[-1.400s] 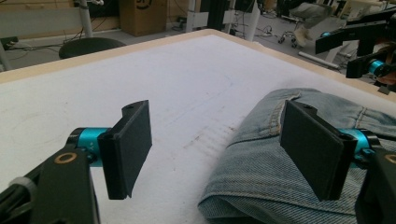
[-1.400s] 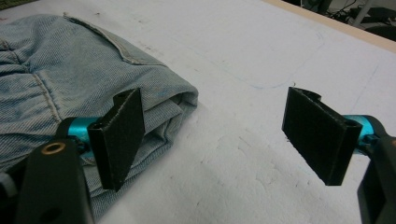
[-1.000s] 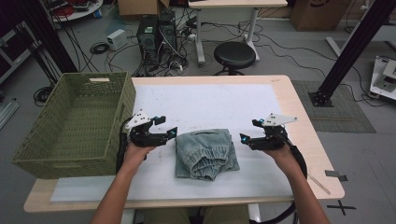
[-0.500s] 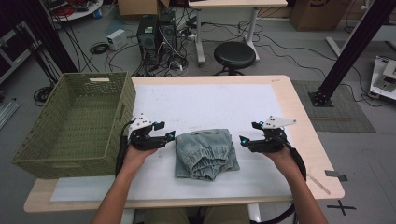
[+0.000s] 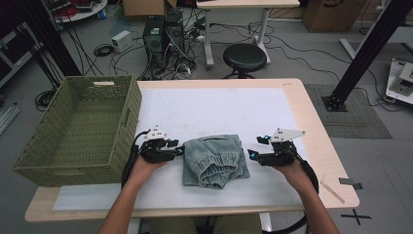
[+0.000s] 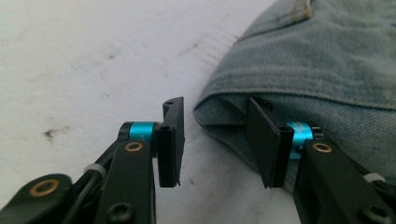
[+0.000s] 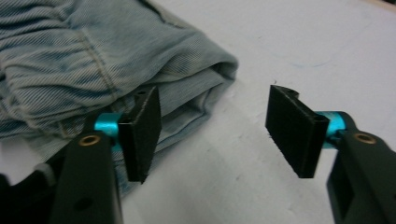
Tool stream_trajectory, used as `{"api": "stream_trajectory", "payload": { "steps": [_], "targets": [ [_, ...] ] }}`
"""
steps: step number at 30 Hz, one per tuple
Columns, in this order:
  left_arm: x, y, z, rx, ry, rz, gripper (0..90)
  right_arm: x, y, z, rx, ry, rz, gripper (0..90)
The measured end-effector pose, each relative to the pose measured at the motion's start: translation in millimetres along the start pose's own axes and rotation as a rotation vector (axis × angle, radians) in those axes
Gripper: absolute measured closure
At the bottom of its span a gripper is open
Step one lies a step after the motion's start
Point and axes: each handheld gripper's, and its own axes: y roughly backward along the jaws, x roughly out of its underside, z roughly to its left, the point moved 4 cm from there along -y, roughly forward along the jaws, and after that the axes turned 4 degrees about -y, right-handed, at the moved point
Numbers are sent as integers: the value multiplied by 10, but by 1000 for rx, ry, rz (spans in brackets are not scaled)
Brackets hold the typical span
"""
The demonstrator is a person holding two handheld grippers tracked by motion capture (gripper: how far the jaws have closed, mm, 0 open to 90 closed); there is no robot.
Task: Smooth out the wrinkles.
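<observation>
Folded jeans [image 5: 215,160] lie mid-table, waistband toward the far edge, long axis front-to-back. Left gripper [image 5: 178,150] at their left edge, right gripper [image 5: 252,154] at their right. Both have just been closing, jaws still spread, not pinching. Left gripper view: one jaw tucked under the denim fold.

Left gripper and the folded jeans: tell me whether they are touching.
Touching. In the left gripper view, one pad of the left gripper lies against the edge of the jeans; the other pad stands over bare table, the jaws having just been closing.
</observation>
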Motion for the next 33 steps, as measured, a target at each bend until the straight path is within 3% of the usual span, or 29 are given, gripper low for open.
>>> {"api": "stream_trajectory", "payload": {
  "steps": [3,8,13,22,25,29,33],
  "targets": [
    [-6,-26,-7,-7,-1,-6,572,27,-52,74,-46,14,36,463],
    [-50,-93,-26,-26,0,-9,576,80,-194,165,-62,45,105,520],
    [-77,-133,-32,-52,-3,-21,649,124,-357,173,-63,1,187,528],
    [-63,-177,-34,-48,29,-4,648,136,-401,161,-84,-57,192,561],
    [-64,-189,-40,-73,12,16,709,141,-408,169,-94,-60,185,632],
    [-87,-209,-31,-118,29,5,790,134,-421,178,-111,-73,183,740],
    [-125,-255,-14,-158,47,-9,833,118,-445,210,-87,-55,175,774]
  ]
}}
